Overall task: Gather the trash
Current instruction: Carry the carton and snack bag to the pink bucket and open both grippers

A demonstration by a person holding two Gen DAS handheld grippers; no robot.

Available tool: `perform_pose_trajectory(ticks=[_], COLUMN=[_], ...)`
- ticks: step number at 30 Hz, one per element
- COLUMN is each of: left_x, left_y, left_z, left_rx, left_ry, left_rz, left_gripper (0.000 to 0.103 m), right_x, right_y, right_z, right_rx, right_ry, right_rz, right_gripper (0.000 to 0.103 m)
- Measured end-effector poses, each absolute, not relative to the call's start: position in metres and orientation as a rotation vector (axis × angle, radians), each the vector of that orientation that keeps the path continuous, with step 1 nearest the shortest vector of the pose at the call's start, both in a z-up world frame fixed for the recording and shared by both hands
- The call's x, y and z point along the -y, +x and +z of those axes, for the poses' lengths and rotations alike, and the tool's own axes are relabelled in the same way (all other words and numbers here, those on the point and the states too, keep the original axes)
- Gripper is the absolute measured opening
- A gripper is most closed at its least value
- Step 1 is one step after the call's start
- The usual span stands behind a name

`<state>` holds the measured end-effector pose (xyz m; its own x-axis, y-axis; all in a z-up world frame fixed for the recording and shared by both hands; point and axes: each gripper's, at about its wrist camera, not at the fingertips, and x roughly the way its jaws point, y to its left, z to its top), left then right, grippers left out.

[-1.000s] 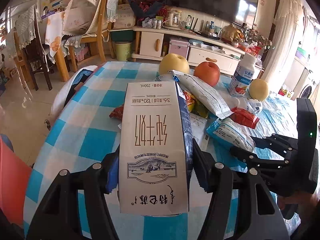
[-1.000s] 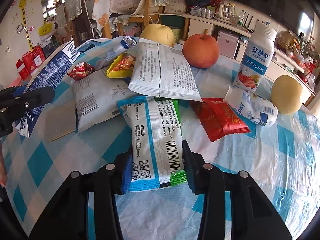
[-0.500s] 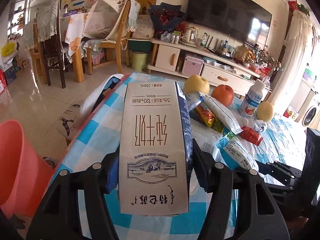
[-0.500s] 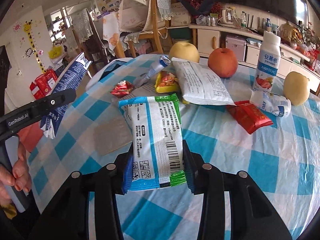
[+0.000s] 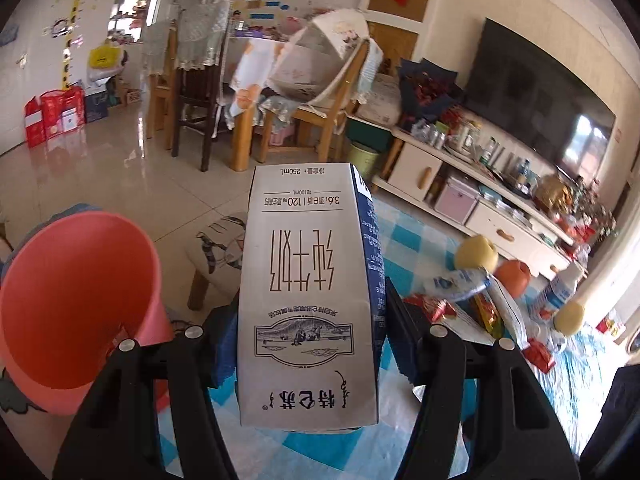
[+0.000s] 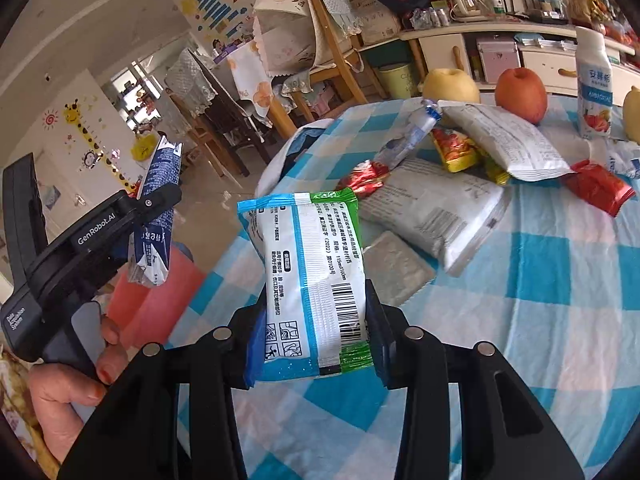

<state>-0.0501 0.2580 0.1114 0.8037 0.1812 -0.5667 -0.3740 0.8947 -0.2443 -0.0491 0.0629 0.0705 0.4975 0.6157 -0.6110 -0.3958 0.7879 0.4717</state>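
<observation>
So we're mid-carry here, I'd say: both pieces of trash are picked up and the drop hasn't happened yet. The big salmon-pink plastic bin (image 5: pixel 76 300) sits on the floor down and to the left of the left gripper (image 5: pixel 308 332)'s fingers, mouth open toward it. That gripper is clamped on a tall white-and-navy milk carton (image 5: pixel 308 296), which sticks straight out past the fingertips, print upside down. The right gripper (image 6: pixel 312 336) is pinched on a flat white snack packet with blue and green edges (image 6: pixel 312 280), held off the blue-and-white checked tablecloth (image 6: pixel 560 280), which lies below and beyond its fingers.

Next move, my guess: swing the carton over the bin's mouth and let go, then bring the packet across.

View differences: only the left wrist view looks into the bin. Only the right wrist view shows the left gripper from outside, far left of its own fingers, with a hand (image 6: pixel 68 396) on the handle, plus the leftover wrappers, fruit and yogurt bottle (image 6: pixel 596 84) clearly.
</observation>
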Motion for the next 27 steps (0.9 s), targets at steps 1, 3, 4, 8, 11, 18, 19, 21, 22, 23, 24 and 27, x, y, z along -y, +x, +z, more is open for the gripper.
perform_pose_trajectory(ticks=[1,3,4,8,11,18,19,21,22,23,24,27], left_x=[-0.269,-0.289,-0.301,-0.344,-0.374,-0.431,-0.436,-0.447,-0.450,-0.454,-0.456,-0.460], left_y=[-0.054,-0.060,-0.064,-0.080,-0.093,-0.114,-0.116,-0.120,-0.124,-0.126,-0.128,-0.130], left_z=[0.114,0.120,0.122,0.124,0.122,0.110,0.109,0.106,0.103,0.101,0.100,0.095], left_rx=[-0.549,-0.523,-0.511,-0.477,-0.456,-0.452,-0.452,-0.448,-0.447,-0.447,-0.447,-0.460], left_ry=[-0.381,-0.417,-0.437,-0.520,-0.589,-0.757,-0.775,-0.803,-0.815,-0.832,-0.846,-0.871], left_rz=[0.335,0.397,0.431,0.569,0.675,0.804,0.814,0.841,0.854,0.868,0.877,0.908], left_gripper=[0.063,0.063,0.063,0.063,0.063,0.063,0.063,0.063,0.063,0.063,0.063,0.064], right_x=[-0.072,-0.091,-0.103,-0.152,-0.192,-0.263,-0.270,-0.285,-0.293,-0.300,-0.306,-0.319], right_y=[-0.051,-0.053,-0.054,-0.057,-0.061,-0.060,-0.059,-0.059,-0.058,-0.058,-0.058,-0.058], right_z=[0.075,0.084,0.090,0.111,0.122,0.126,0.125,0.122,0.121,0.119,0.117,0.110], right_rx=[-0.846,-0.840,-0.835,-0.825,-0.826,-0.869,-0.877,-0.892,-0.901,-0.908,-0.913,-0.938], right_ry=[0.289,0.296,0.293,0.279,0.250,0.252,0.259,0.270,0.274,0.274,0.268,0.255], right_rz=[0.640,0.679,0.700,0.788,0.851,0.962,0.970,0.987,1.000,1.009,1.008,1.022], right_gripper=[0.043,0.043,0.043,0.043,0.043,0.043,0.043,0.044,0.044,0.044,0.046,0.053])
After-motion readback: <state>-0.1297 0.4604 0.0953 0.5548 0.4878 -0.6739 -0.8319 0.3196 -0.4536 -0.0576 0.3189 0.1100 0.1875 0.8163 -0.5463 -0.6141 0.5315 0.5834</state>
